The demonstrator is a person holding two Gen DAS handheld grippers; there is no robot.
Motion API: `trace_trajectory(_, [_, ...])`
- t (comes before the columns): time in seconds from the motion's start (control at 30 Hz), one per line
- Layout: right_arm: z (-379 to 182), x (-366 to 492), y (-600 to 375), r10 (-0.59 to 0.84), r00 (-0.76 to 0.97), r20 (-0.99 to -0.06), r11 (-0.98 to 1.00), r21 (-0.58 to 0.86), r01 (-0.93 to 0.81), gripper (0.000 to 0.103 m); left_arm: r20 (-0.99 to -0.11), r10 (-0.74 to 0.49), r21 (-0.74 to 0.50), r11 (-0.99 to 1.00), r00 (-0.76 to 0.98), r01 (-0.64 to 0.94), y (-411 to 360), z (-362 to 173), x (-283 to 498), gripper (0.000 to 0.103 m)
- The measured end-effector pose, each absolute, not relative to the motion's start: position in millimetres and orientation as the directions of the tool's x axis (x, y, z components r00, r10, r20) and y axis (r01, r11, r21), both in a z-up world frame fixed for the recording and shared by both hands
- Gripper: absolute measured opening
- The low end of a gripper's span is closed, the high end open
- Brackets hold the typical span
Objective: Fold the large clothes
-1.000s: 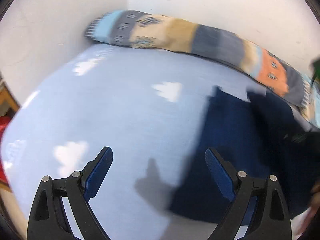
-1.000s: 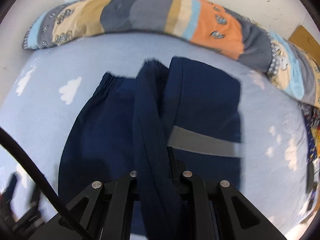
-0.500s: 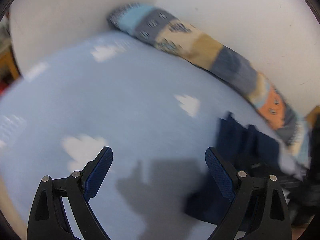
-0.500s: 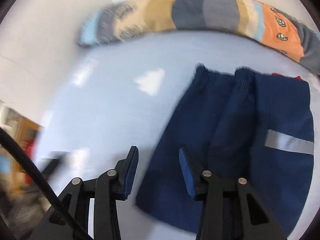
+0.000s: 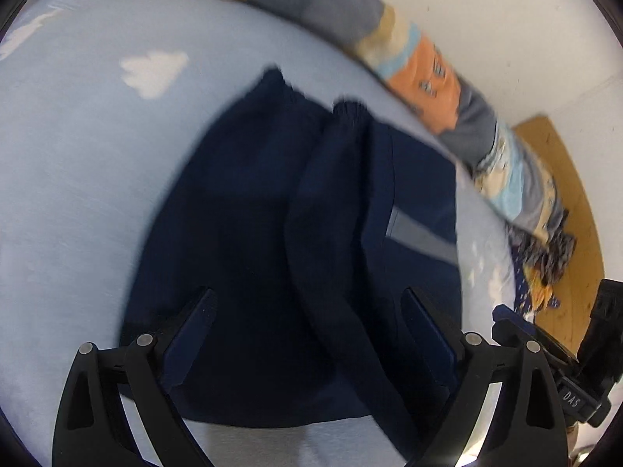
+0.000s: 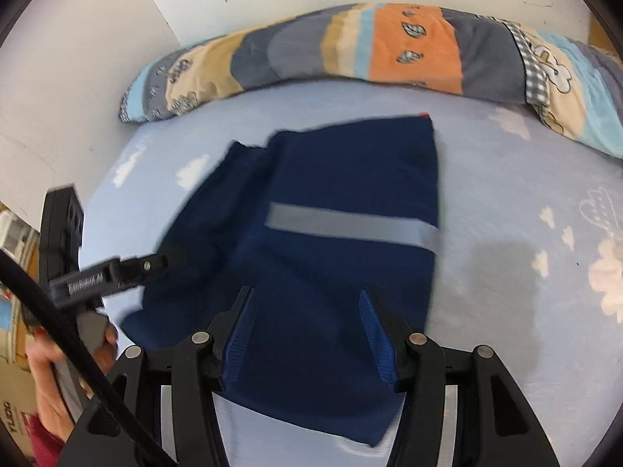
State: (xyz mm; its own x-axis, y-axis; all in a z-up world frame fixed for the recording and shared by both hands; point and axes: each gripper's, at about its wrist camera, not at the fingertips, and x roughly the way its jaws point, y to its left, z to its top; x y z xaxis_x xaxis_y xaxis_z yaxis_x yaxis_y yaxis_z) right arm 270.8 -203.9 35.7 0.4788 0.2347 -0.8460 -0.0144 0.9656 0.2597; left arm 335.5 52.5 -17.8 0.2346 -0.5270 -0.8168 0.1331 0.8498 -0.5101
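The navy garment (image 6: 319,233) lay folded on the blue sheet (image 6: 525,202), its long axis running from the patchwork bolster (image 6: 389,54) toward both grippers. The right gripper (image 6: 307,334) hung over its near edge, jaws opening with nothing clamped. The left gripper (image 5: 307,334) stood wide apart and empty over the garment's near part, on the side away from the grey stripe (image 6: 350,225).

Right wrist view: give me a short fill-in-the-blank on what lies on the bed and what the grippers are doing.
The navy garment lies on a light blue sheet printed with white ____. A single ____ stripe crosses the garment. The long patchwork pillow lies along the ____. The right gripper holds ____; its jaws are opening.

Missing words: clouds; grey; wall; nothing
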Motion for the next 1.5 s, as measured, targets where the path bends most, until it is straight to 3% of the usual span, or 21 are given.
trace_trajectory(0.23, [19,263,-213,0.256,0.505,-0.824,0.956,0.293,-0.008,0.059,-0.814,-0.567,-0.536,0.817,0.125,0.212,16,-30,332,0.095])
trace_trajectory(0.3, [12,263,-216,0.25,0.512,-0.822,0.956,0.295,0.006,0.059,-0.833,-0.527,-0.478,0.839,0.167,0.261,5,-29,326,0.094])
trace_trajectory(0.33, [7,262,-217,0.255,0.513,-0.82,0.953,0.302,0.008,0.059,-0.84,-0.506,-0.447,0.85,0.195,0.279,1,-30,324,0.085])
trace_trajectory(0.37, [5,260,-219,0.262,0.512,-0.818,0.95,0.311,0.011,0.059,-0.849,-0.491,-0.424,0.854,0.197,0.302,-6,-33,323,0.038])
trace_trajectory(0.4, [2,259,-221,0.268,0.511,-0.816,0.946,0.324,0.02,0.059,-0.842,-0.509,-0.448,0.845,0.178,0.293,-6,-38,323,0.015])
trace_trajectory(0.67, [1,258,-249,0.268,0.556,-0.787,0.912,0.393,0.117,0.059,-0.742,-0.549,-0.401,0.824,0.386,0.4,-6,20,296,0.01])
trace_trajectory(0.8, [5,258,-257,0.262,0.583,-0.769,0.9,0.413,0.139,0.059,-0.711,-0.501,-0.322,0.856,0.494,0.404,8,42,281,0.002])
trace_trajectory(1.03, [5,273,-247,0.264,0.602,-0.753,0.904,0.411,0.117,0.059,-0.727,-0.533,-0.45,0.846,0.434,0.285,56,-5,303,0.003])
trace_trajectory(1.17, [4,277,-254,0.222,0.613,-0.758,0.909,0.389,0.152,0.059,-0.723,-0.524,-0.429,0.852,0.451,0.301,49,-6,302,0.002])
trace_trajectory(1.3, [-16,287,-293,0.222,0.613,-0.758,0.844,0.465,0.269,0.06,-0.716,-0.52,-0.411,0.853,0.466,0.322,47,1,297,0.002])
trace_trajectory(1.43, [-59,312,-316,0.457,0.584,-0.671,0.658,0.697,0.287,0.061,-0.706,-0.526,-0.406,0.849,0.475,0.337,46,11,291,0.002])
trace_trajectory(1.5, [-57,315,-307,0.45,0.588,-0.672,0.663,0.692,0.284,0.064,-0.693,-0.529,-0.4,0.848,0.491,0.349,47,20,288,0.002])
